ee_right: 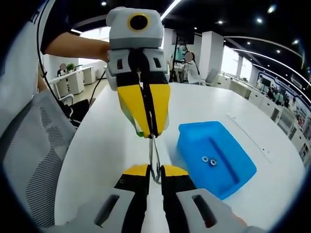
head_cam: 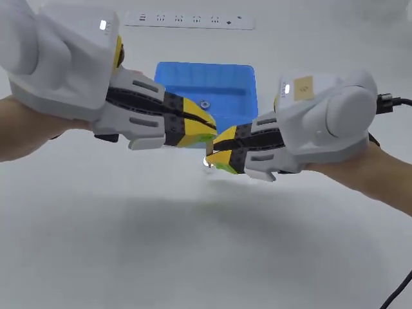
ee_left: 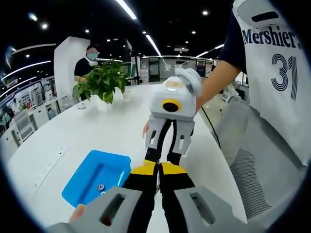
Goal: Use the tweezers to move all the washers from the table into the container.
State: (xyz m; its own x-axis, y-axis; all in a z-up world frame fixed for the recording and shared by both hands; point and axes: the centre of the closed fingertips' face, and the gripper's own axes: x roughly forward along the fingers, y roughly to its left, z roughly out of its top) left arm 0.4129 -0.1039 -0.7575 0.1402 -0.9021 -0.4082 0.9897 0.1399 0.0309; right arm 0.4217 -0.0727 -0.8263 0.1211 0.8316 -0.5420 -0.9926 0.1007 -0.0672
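One pair of slim silver metal tweezers [ee_right: 154,155]: clamped in closed left claw [ee_right: 149,133], other end pinched in closed right claw [ee_right: 155,170], above white bench [ee_right: 107,145]. Two small metal ring washers [ee_right: 205,158]: inside blue rectangular plastic container [ee_right: 228,145].

Ceiling strip lights [ee_left: 127,8] glare against a dark ceiling in both gripper views, whose fisheye bends the edges. In the head view the white worktop [head_cam: 193,270] beyond the container [head_cam: 212,80] is nearly washed out; a soft grey shadow lies before the container.
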